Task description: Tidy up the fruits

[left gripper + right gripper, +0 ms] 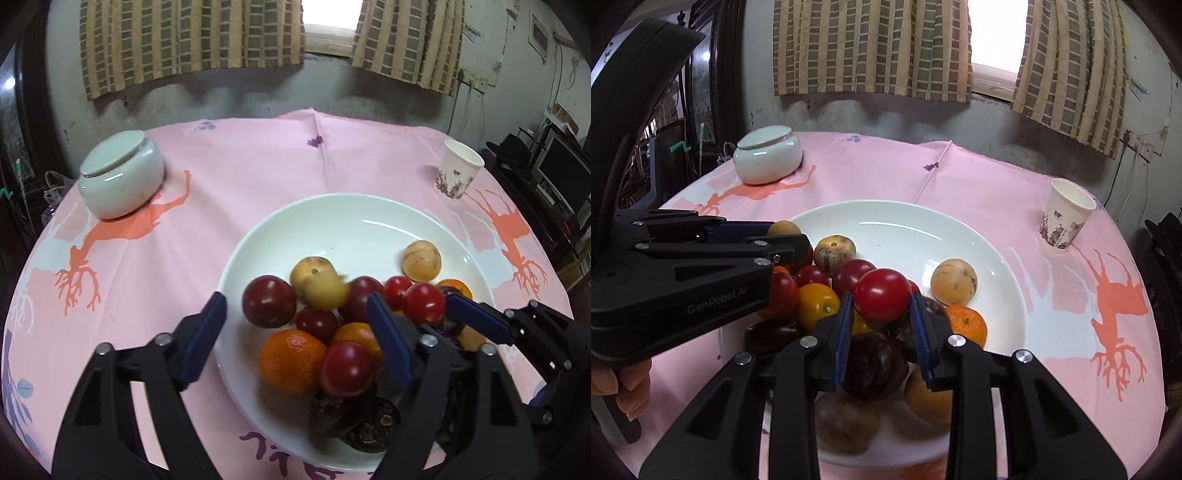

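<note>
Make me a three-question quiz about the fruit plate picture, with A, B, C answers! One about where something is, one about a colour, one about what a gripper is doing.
1. Where is the paper cup?
A. on the plate
B. on the tablecloth, right of the plate
C. on the jar

2. What colour is the tablecloth?
A. pink
B. green
C. black

3. What is the right gripper doing?
A. hanging open, empty
B. gripping a red fruit
C. holding the cup

Answers: 1 B, it stands clear of the white plate. 2 A, pink with orange deer. 3 B, both blue pads press the red fruit.

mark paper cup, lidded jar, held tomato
paper cup [1065, 221], right wrist view, printed side wall
lidded jar [122, 177], left wrist view, front of body
held tomato [882, 295], right wrist view, front skin
</note>
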Demonstrator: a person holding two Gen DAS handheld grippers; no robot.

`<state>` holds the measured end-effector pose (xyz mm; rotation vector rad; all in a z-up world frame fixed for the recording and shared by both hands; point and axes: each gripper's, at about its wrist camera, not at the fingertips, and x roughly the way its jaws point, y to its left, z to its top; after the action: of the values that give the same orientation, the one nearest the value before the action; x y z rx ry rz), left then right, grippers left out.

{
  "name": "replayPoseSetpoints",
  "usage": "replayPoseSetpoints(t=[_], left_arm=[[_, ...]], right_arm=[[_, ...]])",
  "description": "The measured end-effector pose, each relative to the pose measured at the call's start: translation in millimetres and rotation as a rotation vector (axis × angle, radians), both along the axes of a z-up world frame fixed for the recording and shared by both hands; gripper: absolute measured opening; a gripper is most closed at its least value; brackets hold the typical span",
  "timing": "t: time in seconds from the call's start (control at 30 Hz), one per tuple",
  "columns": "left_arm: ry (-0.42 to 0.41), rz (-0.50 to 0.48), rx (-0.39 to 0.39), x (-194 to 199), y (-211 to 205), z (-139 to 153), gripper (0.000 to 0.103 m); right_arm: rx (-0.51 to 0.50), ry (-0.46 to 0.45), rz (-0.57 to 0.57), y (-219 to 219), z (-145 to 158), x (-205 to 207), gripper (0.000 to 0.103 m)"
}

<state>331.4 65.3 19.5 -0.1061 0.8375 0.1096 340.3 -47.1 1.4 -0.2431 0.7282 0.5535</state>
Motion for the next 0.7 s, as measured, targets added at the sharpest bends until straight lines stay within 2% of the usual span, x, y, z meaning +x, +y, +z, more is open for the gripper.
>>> replayPoseSetpoints(t=[0.13,0.2,0.23,0.27,0.47,0.57,0.7], left_arm=[[0.009,0.009,0.006,-9,0,4,0.087],[0.017,0.002,0.005,-17,-1,6,0.090],[0.026,-0.005,0.006,-21,-2,6,0.092],[0.029,-0.011,0.005,-26,-2,7,0.092],[0.020,-0.003,-0.038,-68,-3,11,0.100],[0.016,-0.010,-0.019,-92,-8,11,0.101],[0.009,-0.022,-0.006,-126,-18,12,0.101]], right_arm=[[0.007,0.001,-0.010,-2,-1,-2,0.035],[0.012,-0.002,-0.019,-6,1,-6,0.041],[0.015,-0.006,-0.029,-9,2,-8,0.052],[0.027,-0.014,-0.039,-13,5,-11,0.058],[0.040,-0.034,-0.038,-34,18,-42,0.059],[0.089,0.008,-0.036,-47,22,-62,0.060],[0.092,-0.008,-0.048,-61,26,-96,0.061]])
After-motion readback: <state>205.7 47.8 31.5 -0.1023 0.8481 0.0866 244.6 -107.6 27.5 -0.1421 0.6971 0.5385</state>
